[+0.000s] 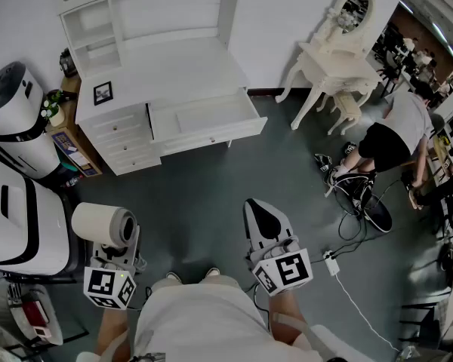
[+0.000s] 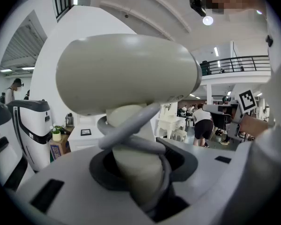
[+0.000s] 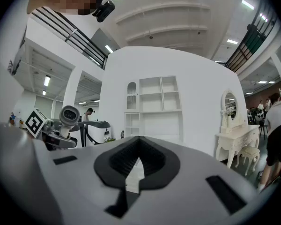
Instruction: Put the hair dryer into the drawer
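Left gripper (image 1: 118, 249) clamped on the handle of the hair dryer (image 1: 102, 224), barrel lying crosswise above the jaws. Right gripper (image 1: 260, 211) alongside it, jaws together, nothing between them. Farther off, the drawer (image 1: 211, 118) of the white desk (image 1: 174, 70) stands pulled out, well apart from the dryer.

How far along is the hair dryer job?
Done: the drawer is open, and the left gripper is shut on the hair dryer handle. In hand: dryer held short of the desk. Left: carry it over, lay it inside, release. The right gripper is empty.
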`<state>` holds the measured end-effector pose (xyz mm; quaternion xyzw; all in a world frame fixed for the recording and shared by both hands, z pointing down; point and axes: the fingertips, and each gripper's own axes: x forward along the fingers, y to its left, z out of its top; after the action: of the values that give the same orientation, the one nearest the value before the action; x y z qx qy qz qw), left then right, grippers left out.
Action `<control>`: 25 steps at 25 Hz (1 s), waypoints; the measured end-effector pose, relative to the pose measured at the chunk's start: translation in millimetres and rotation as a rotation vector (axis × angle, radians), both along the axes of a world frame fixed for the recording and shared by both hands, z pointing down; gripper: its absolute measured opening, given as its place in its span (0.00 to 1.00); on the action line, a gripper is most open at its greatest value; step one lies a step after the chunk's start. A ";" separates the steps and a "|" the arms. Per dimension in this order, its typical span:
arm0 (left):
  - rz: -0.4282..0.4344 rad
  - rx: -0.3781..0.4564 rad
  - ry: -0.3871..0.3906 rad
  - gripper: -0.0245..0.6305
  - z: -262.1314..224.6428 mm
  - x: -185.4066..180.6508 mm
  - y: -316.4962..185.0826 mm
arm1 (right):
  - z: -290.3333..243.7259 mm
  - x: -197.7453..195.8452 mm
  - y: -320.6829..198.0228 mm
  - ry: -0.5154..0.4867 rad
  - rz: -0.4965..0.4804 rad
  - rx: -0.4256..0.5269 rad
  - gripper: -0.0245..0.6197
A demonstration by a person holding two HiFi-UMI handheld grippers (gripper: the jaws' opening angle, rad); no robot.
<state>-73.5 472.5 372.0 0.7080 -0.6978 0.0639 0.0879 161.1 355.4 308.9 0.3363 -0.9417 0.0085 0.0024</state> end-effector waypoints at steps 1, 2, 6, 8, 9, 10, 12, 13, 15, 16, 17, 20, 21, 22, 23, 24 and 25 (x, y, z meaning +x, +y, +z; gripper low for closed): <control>-0.002 0.000 0.000 0.30 -0.1 -1.3 -0.3 | 0.3 -1.3 -0.7 0.000 -0.001 -0.002 0.05; -0.004 0.001 0.001 0.30 -0.1 -2.6 -0.6 | 0.7 -2.5 -1.3 0.000 -0.002 -0.004 0.05; -0.016 0.002 0.008 0.30 0.1 -3.6 -2.5 | 4.4 -5.5 -2.5 0.019 -0.023 -0.010 0.05; -0.021 0.004 0.012 0.30 0.0 -0.1 -5.4 | 6.7 -2.8 -4.6 0.031 -0.036 -0.014 0.05; -0.022 0.007 0.014 0.30 0.0 2.2 -7.9 | 7.4 -0.2 -6.8 0.031 -0.039 -0.017 0.05; -0.024 0.009 0.015 0.30 0.2 4.6 -10.8 | 7.5 3.0 -10.1 0.020 -0.039 -0.021 0.05; -0.029 0.009 0.015 0.30 2.0 9.2 -15.3 | 6.6 10.9 -17.6 -0.036 -0.036 -0.045 0.05; -0.032 0.007 0.015 0.30 3.4 11.7 -16.4 | 6.6 15.2 -20.7 -0.064 -0.036 -0.060 0.05; -0.040 0.004 0.018 0.30 4.8 17.9 -18.1 | 8.9 23.4 -26.1 -0.076 -0.035 -0.071 0.05; -0.044 0.006 0.019 0.30 4.9 21.1 -19.3 | 10.8 26.8 -28.8 -0.066 -0.035 -0.069 0.05; -0.049 0.010 0.020 0.30 5.4 23.8 -20.7 | 12.5 29.7 -31.8 -0.058 -0.037 -0.067 0.05; -0.062 0.014 0.019 0.30 9.0 31.4 -22.7 | 17.4 35.4 -38.3 -0.056 -0.049 -0.076 0.05; -0.067 0.009 0.019 0.30 10.8 34.0 -21.7 | 19.8 36.4 -38.4 -0.054 -0.055 -0.079 0.05; -0.073 0.003 0.021 0.30 12.4 36.1 -20.2 | 22.6 36.8 -38.1 -0.050 -0.061 -0.082 0.05; -0.080 -0.003 0.022 0.30 13.7 37.3 -18.7 | 25.2 36.2 -38.2 -0.043 -0.068 -0.084 0.05; -0.085 -0.007 0.024 0.30 15.5 37.0 -17.3 | 27.1 34.9 -39.0 -0.038 -0.074 -0.085 0.05; -0.091 -0.007 0.025 0.30 17.6 35.4 -16.0 | 28.0 33.0 -40.3 -0.035 -0.079 -0.087 0.05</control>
<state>-38.1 456.5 389.6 0.6760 -0.7278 0.0536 0.1021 194.1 315.2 336.9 0.2984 -0.9528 0.0551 0.0010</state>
